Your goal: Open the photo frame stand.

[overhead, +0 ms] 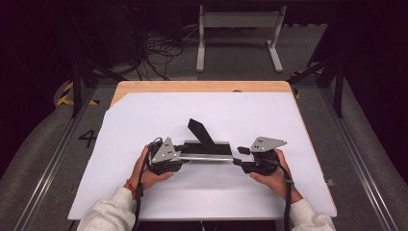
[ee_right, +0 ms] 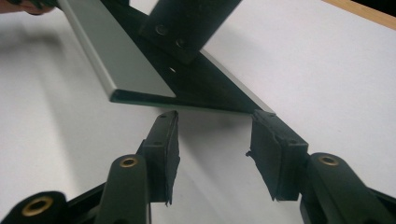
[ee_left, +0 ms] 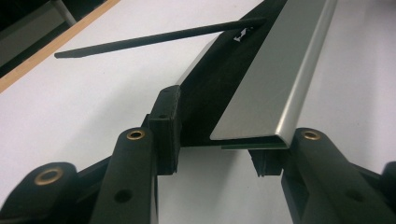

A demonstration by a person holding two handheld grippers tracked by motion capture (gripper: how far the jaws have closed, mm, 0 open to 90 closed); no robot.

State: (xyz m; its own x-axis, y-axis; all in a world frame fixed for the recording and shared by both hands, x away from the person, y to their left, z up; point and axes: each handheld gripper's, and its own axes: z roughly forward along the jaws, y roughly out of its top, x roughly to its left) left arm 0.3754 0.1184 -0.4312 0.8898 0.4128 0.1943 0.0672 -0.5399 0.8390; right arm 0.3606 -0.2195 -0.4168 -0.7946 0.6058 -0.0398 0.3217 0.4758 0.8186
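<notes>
silver-and-black stand, white table cover

High overhead, gripper cameras close — perhaps facing

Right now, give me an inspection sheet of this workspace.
Surface: wooden table under a white sheet.
Job's things: long silver-and-black metal bar with a black flap raised from its middle.
Clutter: nothing seen.
Grippers: left gripper clamps one end of the bar, pads on both edges; right gripper is open just short of the other end, pads not touching.
Cables: one trails from each gripper along the forearm; loose black cables on the floor behind.
Surroundings: grey floor, white metal stand, dark backdrop.
</notes>
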